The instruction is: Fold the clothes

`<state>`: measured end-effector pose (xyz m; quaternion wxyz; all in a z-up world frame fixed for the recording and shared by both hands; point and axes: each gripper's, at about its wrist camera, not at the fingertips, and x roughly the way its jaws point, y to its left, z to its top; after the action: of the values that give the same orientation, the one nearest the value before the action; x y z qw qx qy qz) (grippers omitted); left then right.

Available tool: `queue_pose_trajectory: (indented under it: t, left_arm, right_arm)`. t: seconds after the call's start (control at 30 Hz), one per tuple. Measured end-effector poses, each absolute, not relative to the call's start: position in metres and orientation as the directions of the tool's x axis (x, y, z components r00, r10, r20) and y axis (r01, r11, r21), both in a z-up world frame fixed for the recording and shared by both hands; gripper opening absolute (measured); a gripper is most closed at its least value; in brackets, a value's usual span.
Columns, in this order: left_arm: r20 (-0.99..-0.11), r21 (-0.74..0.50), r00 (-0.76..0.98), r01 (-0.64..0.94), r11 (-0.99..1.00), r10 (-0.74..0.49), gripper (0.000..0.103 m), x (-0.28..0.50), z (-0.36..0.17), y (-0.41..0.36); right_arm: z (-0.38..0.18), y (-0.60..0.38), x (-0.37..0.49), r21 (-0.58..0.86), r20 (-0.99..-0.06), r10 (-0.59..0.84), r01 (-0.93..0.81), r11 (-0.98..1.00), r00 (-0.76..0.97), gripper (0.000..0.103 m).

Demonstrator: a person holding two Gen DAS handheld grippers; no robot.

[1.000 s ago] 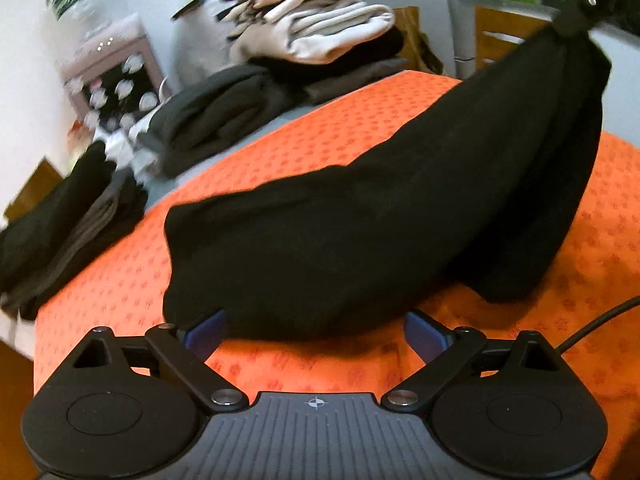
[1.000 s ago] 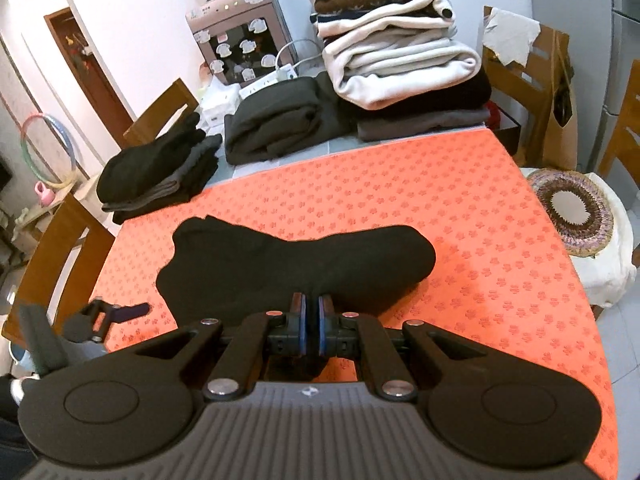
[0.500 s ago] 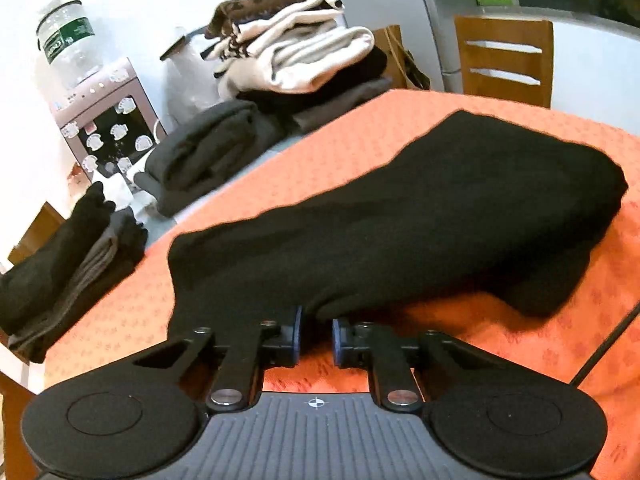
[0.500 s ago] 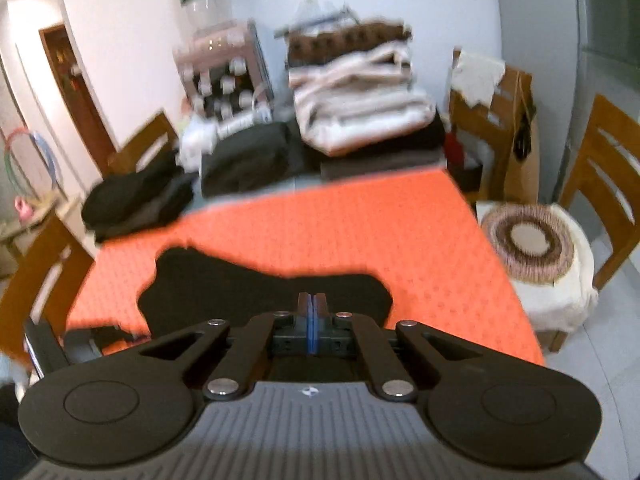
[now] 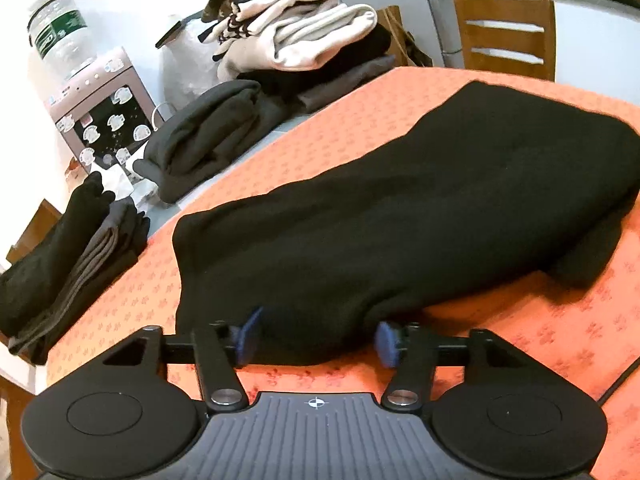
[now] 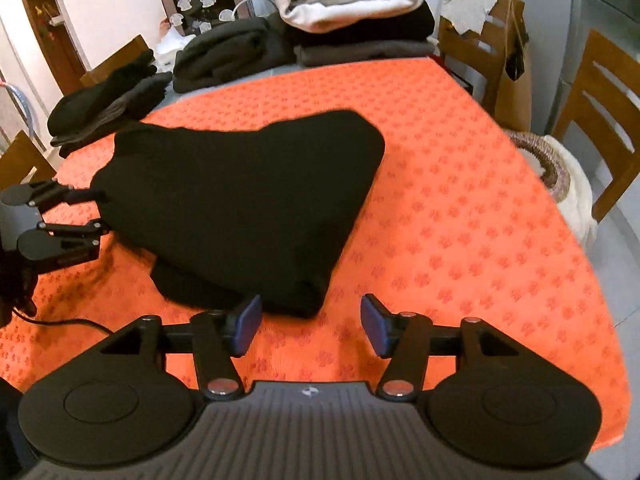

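Black garment (image 5: 420, 216): soft matt knit cloth, faintly fuzzy, no sheen
Orange table cover (image 6: 460, 208): woven cloth, ribbed texture, darker printed motif repeated, matt
Left tool (image 5: 316, 336): matt black plastic arms, blue rubbery-looking pads, bright metal pivot pins, ribbed grey plastic body
Right tool (image 6: 310, 324): same build; matt black plastic, smooth round caps, blue pads, shiny metal pins
Stack of folded clothes (image 5: 296, 36): cream fleece-like cloth, brown patterned knit on top, dark cloth beneath
Dark grey folded pile (image 5: 208, 136): thick matt cloth
Chairs (image 6: 600, 120): smooth varnished wood, slight gloss
Bag (image 6: 514, 72): brown paper, matt
Water bottle (image 5: 56, 36): clear glossy plastic, green label
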<state>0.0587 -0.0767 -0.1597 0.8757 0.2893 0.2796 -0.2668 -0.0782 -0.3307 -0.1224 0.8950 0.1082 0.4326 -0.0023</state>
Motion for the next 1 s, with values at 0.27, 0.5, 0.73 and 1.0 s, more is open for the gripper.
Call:
queue_pose_trajectory:
  t: [0.27,0.5,0.73,1.0]
  left_arm:
    - [-0.604,0.388,0.730,0.620,0.682,-0.320,0.086,0.073,-0.165,-0.072]
    - [-0.631,0.325,0.673,0.681,0.656,-0.386,0.038,0.078,-0.161,-0.074]
    - [-0.574,0.307,0.707,0.654,0.692,-0.413,0.011,0.073,-0.135,-0.079]
    - [-0.472,0.257,0.779,0.569,0.781,-0.413,0.009,0.076,-0.062,-0.060]
  right_arm:
    - [-0.149,-0.315,-0.063,0.209,-0.758,0.134,0.043,0.977,0.639,0.070]
    - [-0.157,-0.313,-0.050,0.230,-0.714,0.123,0.064,0.971,0.689,0.074]
    - [-0.144,-0.317,-0.049,0.252,-0.665,0.143,0.040,0.967,0.733,0.034]
    - [-0.080,-0.337,-0.040,0.152,-0.640,0.114,-0.020,0.988,0.760,0.021]
